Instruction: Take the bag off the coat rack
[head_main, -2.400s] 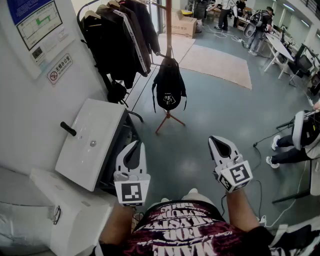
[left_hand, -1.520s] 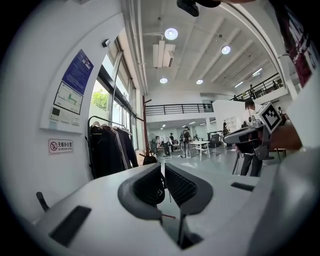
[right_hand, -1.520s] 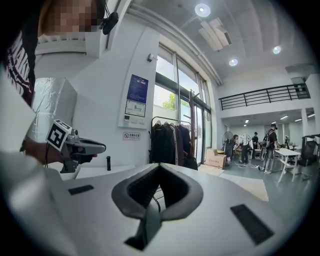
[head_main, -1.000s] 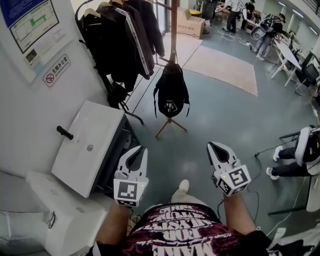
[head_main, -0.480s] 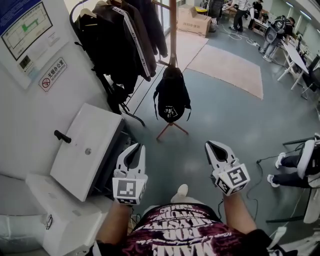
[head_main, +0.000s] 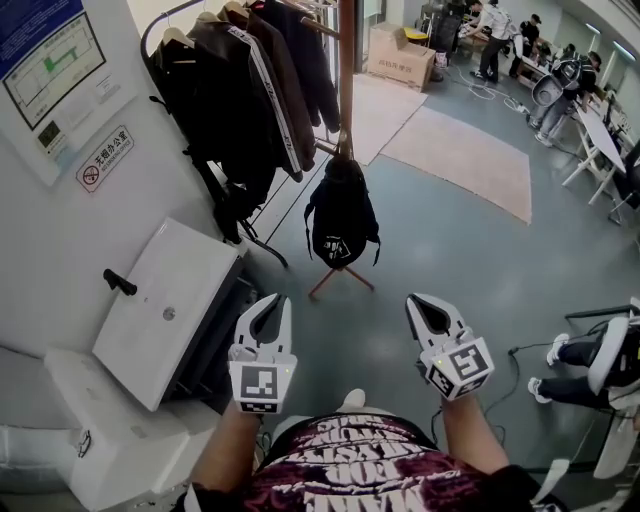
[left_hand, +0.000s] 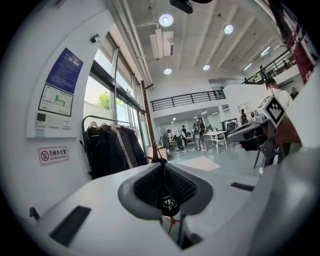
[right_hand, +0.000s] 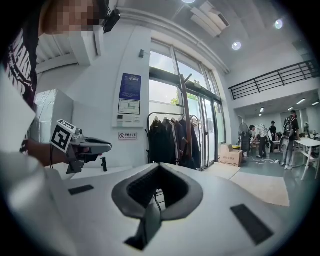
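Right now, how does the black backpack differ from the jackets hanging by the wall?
The backpack hangs low on the wooden pole; the jackets hang higher, on hangers from a metal rail. The backpack is compact with a white logo; the jackets are long, and one has a white sleeve stripe. Both are black.

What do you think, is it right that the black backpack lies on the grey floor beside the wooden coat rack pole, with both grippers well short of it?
Not quite. The black backpack hangs on the wooden coat rack pole, off the grey floor, as the head view shows. The left gripper and right gripper are indeed well short of it.
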